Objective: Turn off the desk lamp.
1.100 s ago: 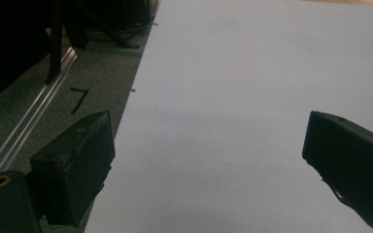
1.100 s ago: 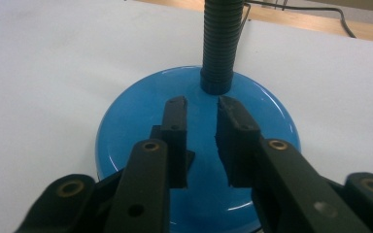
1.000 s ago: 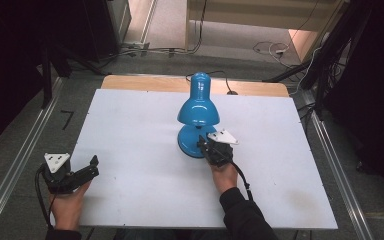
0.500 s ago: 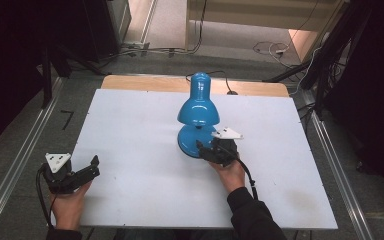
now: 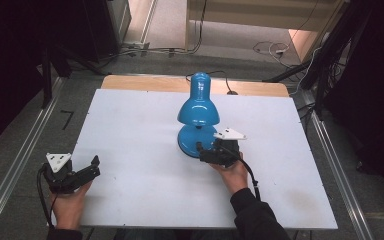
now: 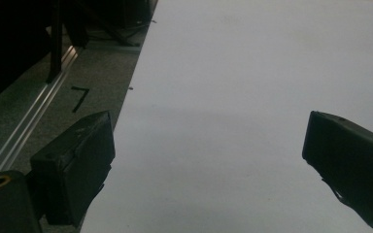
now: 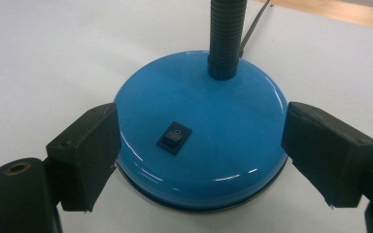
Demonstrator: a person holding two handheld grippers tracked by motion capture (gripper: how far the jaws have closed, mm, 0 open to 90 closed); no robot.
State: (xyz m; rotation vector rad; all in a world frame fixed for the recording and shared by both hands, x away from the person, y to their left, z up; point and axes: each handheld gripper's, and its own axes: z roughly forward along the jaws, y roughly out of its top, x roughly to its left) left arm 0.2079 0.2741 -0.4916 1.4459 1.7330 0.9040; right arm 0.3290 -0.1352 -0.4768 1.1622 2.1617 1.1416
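The blue lamp stands mid-bench, and its round base lies between the wide fingers of the right gripper. The black switch faces it. The left gripper, fingers wide and empty, rests well apart at the bench edge.

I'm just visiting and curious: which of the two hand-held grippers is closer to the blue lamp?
The right. The right gripper is at the lamp base, open jaws on either side of it. The left gripper sits far off by the table's near-left corner.

White table, blue desk lamp standing mid-table
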